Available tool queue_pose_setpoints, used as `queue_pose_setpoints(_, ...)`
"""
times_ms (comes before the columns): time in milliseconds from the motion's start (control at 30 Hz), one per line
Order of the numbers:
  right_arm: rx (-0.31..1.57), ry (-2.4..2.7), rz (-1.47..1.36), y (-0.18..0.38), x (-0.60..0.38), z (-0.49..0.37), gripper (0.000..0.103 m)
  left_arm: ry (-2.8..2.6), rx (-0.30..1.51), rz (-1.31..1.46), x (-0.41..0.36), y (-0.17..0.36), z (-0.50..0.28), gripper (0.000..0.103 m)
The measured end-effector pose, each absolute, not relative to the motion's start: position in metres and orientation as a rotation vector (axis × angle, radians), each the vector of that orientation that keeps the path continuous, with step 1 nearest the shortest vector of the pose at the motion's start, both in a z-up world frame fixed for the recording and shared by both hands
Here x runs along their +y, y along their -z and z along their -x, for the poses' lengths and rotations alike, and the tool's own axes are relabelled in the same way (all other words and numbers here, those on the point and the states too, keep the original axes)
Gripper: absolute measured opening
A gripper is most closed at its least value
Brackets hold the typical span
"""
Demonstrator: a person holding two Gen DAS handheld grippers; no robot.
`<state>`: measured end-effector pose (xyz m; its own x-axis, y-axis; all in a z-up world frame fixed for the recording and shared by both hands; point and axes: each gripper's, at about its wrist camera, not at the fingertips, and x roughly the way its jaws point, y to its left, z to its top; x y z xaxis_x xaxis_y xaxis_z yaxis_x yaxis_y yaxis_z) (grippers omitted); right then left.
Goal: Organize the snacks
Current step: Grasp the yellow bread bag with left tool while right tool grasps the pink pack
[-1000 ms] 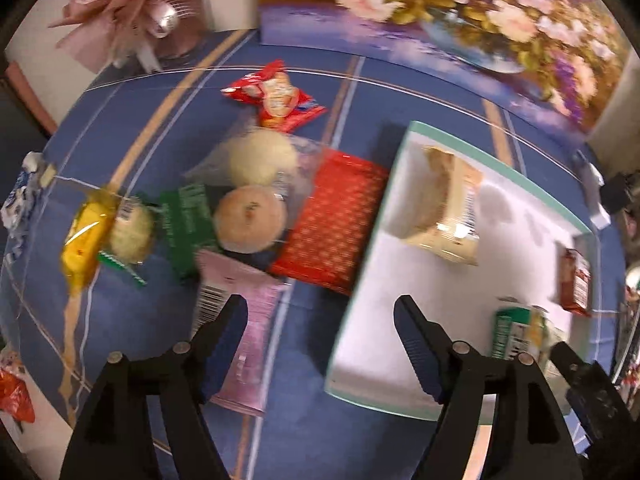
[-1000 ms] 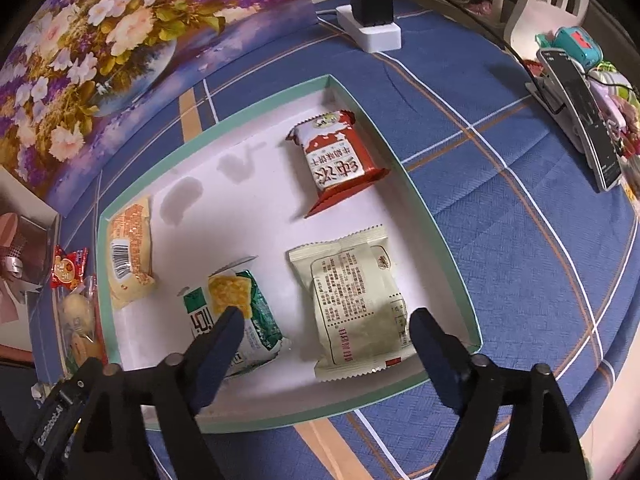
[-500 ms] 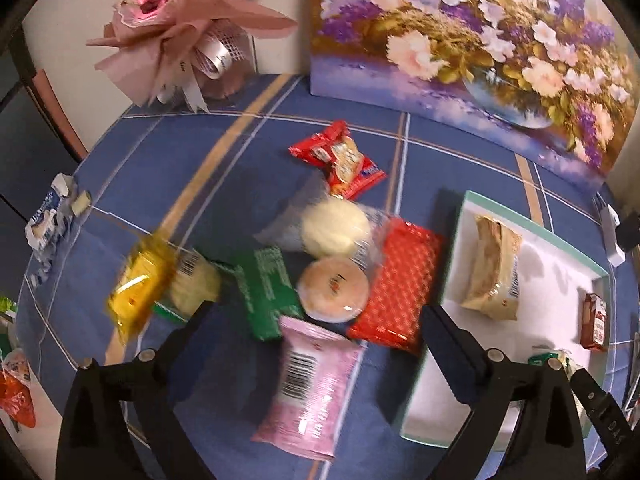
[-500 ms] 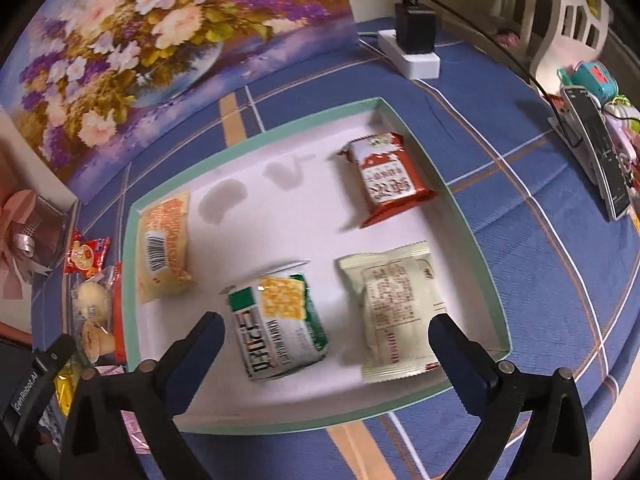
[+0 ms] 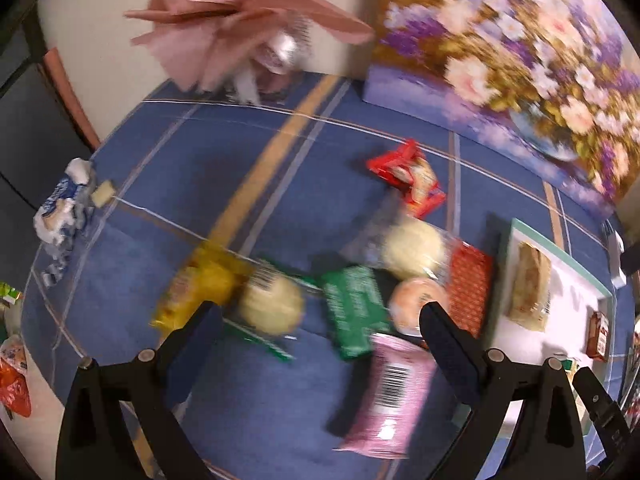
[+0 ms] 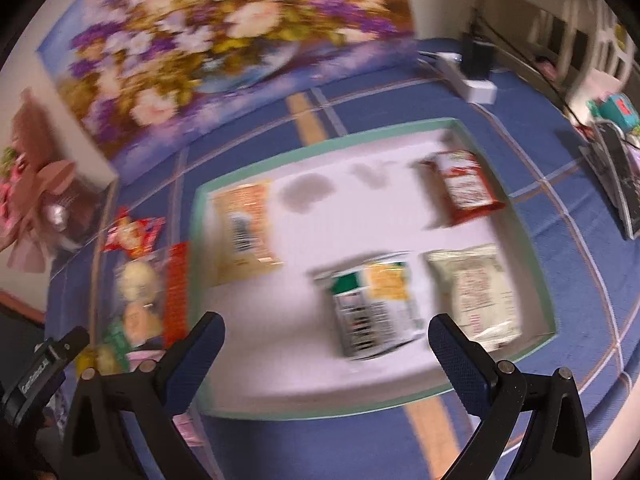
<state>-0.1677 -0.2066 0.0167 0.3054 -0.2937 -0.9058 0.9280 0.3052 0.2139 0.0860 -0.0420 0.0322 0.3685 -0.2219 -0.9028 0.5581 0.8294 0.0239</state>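
Both tongs wide, empty – left tongs [image 5: 316, 332] over snack pile [image 5: 352, 304], right tongs [image 6: 324, 344] over tray [image 6: 532, 248].

Worktop [image 5: 168, 168] covered w/ matt woven blue cloth, tan and white stripes; snack packets glossy plastic film, e.g. pink packet [image 5: 394, 384] and green packet [image 5: 354, 312]; two buns [image 5: 414, 246] in clear shiny wrap; tray [image 6: 256, 184] smooth matt white inside, teal rim; left tool [image 5: 316, 328] matt black plastic, pads [image 5: 448, 344] ribbed dark blue; bouquet [image 5: 240, 12] wrapped in matt pink paper.

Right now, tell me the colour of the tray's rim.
The tray's rim is mint green, around a white inside; the right wrist view shows it best.
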Motion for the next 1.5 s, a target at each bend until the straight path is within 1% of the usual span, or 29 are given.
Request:
queue_pose_setpoints(267, 0.902, 0.831, -0.803, -0.024, -0.167, 0.107, 0.103, 0.449, 1.068, -0.300, 0.009, -0.047, -0.125, 0.099)
queue_pose_setpoints(467, 0.936, 0.735, -0.745, -0.021, -0.135, 0.068, 0.103, 0.419, 1.080, -0.290, 0.029, -0.043, -0.149, 0.099)
queue_pose_setpoints(700, 1.003, 0.639, -0.689, -0.006, -0.108, 0.027, 0.103, 0.431, 1.177, -0.299, 0.028, -0.006, -0.170, 0.099)
queue_pose_setpoints(767, 1.033, 0.616, -0.688, 0.003, -0.103, 0.018, 0.103, 0.435, 1.203, -0.298, 0.026, 0.005, -0.175, 0.097)
queue_pose_setpoints(833, 1.074, 0.601, -0.690, 0.014, -0.098, 0.010, 0.102, 0.445, 1.229, -0.297, 0.024, 0.016, -0.179, 0.094)
queue_pose_setpoints(967, 1.131, 0.596, -0.679, 0.031, -0.090, 0.002, 0.099, 0.458, 1.256, -0.308, 0.019, 0.031, -0.181, 0.093)
queue_pose_setpoints(1000, 1.143, 0.597, -0.674, 0.035, -0.089, 0.001, 0.098, 0.457, 1.263, -0.310, 0.018, 0.034, -0.181, 0.092)
queue_pose_setpoints(1033, 1.153, 0.598, -0.672, 0.038, -0.088, 0.000, 0.096, 0.458, 1.268, -0.311, 0.017, 0.036, -0.181, 0.086)
queue_pose_setpoints(1067, 1.163, 0.597, -0.671, 0.041, -0.087, -0.002, 0.096, 0.456, 1.274, -0.314, 0.017, 0.039, -0.181, 0.083)
queue_pose_setpoints(1200, 1.198, 0.590, -0.651, 0.051, -0.079, -0.008, 0.094, 0.454, 1.282, -0.302, 0.017, 0.041, -0.183, 0.081)
queue_pose_setpoints(1367, 1.236, 0.595, -0.622, 0.062, -0.067, -0.014, 0.090, 0.451, 1.295, -0.294, 0.019, 0.039, -0.182, 0.069)
queue_pose_setpoints(1400, 1.240, 0.599, -0.615, 0.063, -0.064, -0.015, 0.088, 0.449, 1.299, -0.287, 0.021, 0.038, -0.182, 0.065)
queue_pose_setpoints(1500, 1.251, 0.611, -0.589, 0.065, -0.058, -0.017, 0.085, 0.445, 1.307, -0.286, 0.023, 0.037, -0.182, 0.057)
